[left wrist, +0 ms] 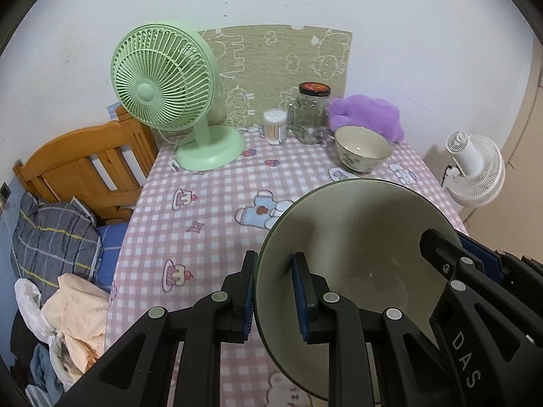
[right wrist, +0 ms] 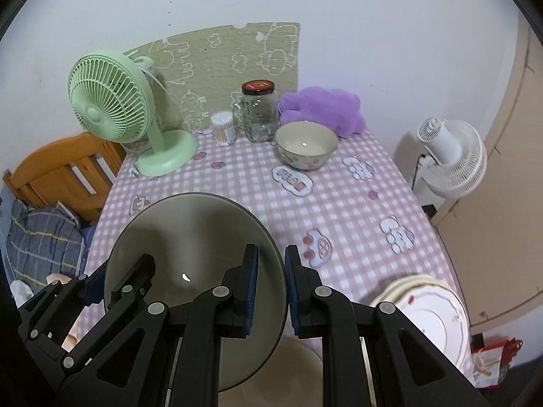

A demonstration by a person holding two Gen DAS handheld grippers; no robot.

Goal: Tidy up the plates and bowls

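Both claws are clamped nearly closed on one big bowl (left wrist: 356, 247): the left gripper (left wrist: 273, 300) pinches its left rim at the lower centre of the left view, and the right gripper (right wrist: 269, 293) pinches the opposite rim at the lower centre of the right view. I have the bowl lifted clear of the checked tablecloth (left wrist: 203, 203), tilted toward the cameras.

My worry is the grip itself. Each pair of pads holds only a thin edge of a wide, smooth bowl, so if my two hands drift apart or twist unevenly, I judge the rim could slip out and the bowl drop onto the table or off its near edge. Swinging right, it could also knock the stack of plates (right wrist: 431, 315) at the lower right of the right view.

The large bowl looks glazed, pale greenish-grey inside with a dark rim line, and empty. Next in size, the plates are white with a thin decorated border. Smallest, a cream floral bowl (left wrist: 363, 147) sits upright at the upper right, near a jar (left wrist: 310, 113).
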